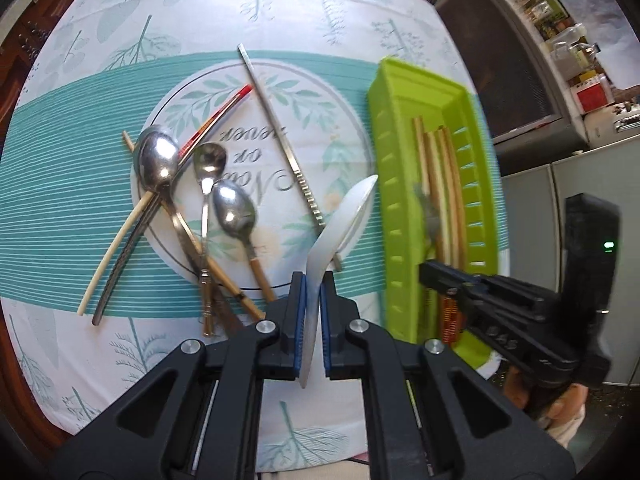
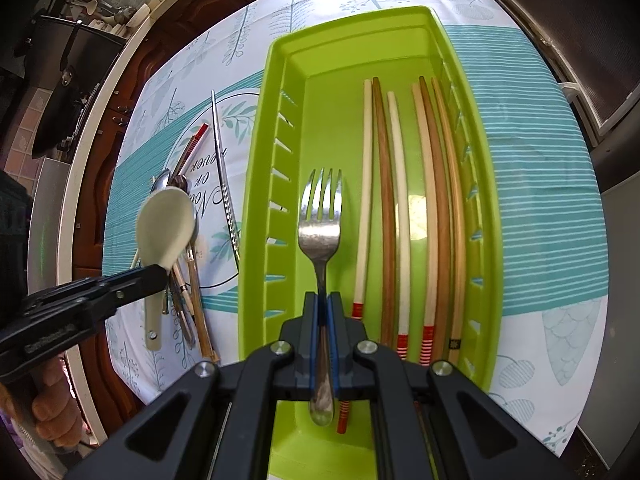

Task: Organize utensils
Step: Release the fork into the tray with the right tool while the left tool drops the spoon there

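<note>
The left gripper [image 1: 313, 280] has its jaws closed on the handle of a white spoon [image 1: 344, 220], whose bowl is raised clear of the tablecloth [image 1: 280, 12], just off the tray's left wall. From the right wrist view the same spoon [image 2: 166, 228] hangs over the loose utensils with its handle end sticking out below the pads.

The right gripper [image 2: 322, 300] has its jaws closed on the stem of a metal fork [image 2: 321, 224]. The fork sits above the left half of the green tray [image 2: 256, 184], tines pointing to the far end; whether it touches the tray floor cannot be told.

Six chopsticks [image 2: 400, 200] lie lengthwise in the right half of the tray, side by side, reaching toward its far wall.

On the cloth's round print, left of the tray, three metal spoons [image 1: 234, 210] lie in a loose heap with more chopsticks [image 1: 116, 236] crossing under them. A single metal chopstick [image 1: 280, 136] lies apart, slanting from the far side toward the tray's near corner.
</note>
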`<move>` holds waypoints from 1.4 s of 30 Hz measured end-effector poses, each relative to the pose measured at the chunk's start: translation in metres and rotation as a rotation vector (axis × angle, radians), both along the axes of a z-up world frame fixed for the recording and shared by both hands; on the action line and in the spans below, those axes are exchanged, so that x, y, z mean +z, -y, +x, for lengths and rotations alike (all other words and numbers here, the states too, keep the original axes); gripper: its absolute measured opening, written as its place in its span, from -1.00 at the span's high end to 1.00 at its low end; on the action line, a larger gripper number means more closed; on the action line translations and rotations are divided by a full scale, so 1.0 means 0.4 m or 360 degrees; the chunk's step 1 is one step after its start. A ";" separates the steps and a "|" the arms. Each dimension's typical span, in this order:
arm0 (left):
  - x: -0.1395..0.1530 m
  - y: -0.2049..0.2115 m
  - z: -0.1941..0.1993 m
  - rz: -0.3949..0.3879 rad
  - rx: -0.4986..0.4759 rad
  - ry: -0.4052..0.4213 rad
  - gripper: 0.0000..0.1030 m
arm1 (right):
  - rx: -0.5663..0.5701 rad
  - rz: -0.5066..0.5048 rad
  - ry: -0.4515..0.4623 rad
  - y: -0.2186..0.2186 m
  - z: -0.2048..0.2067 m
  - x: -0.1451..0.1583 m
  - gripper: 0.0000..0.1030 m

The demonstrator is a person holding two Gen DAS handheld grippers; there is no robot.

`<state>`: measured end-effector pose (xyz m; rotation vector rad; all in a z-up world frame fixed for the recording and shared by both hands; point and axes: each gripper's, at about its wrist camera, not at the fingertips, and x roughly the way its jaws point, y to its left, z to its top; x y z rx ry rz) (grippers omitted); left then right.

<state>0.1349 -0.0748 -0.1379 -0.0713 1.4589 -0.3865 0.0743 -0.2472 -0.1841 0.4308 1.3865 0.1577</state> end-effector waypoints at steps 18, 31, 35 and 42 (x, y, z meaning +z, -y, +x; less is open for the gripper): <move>0.020 0.196 -0.040 -0.0049 0.0006 -0.0013 0.91 | -0.0112 0.0167 0.0036 0.061 -0.037 0.017 0.87; -0.060 0.225 -0.067 0.0062 0.0006 -0.0091 0.91 | -0.0154 0.0104 0.0040 0.095 -0.039 0.002 0.87; -0.046 0.219 -0.072 0.0056 -0.0030 -0.0082 0.91 | -0.0131 0.0075 0.0049 0.091 -0.037 0.005 0.87; -0.008 0.206 -0.092 0.0061 -0.0101 -0.0034 0.90 | -0.0109 0.0046 0.0066 0.078 -0.038 0.014 0.87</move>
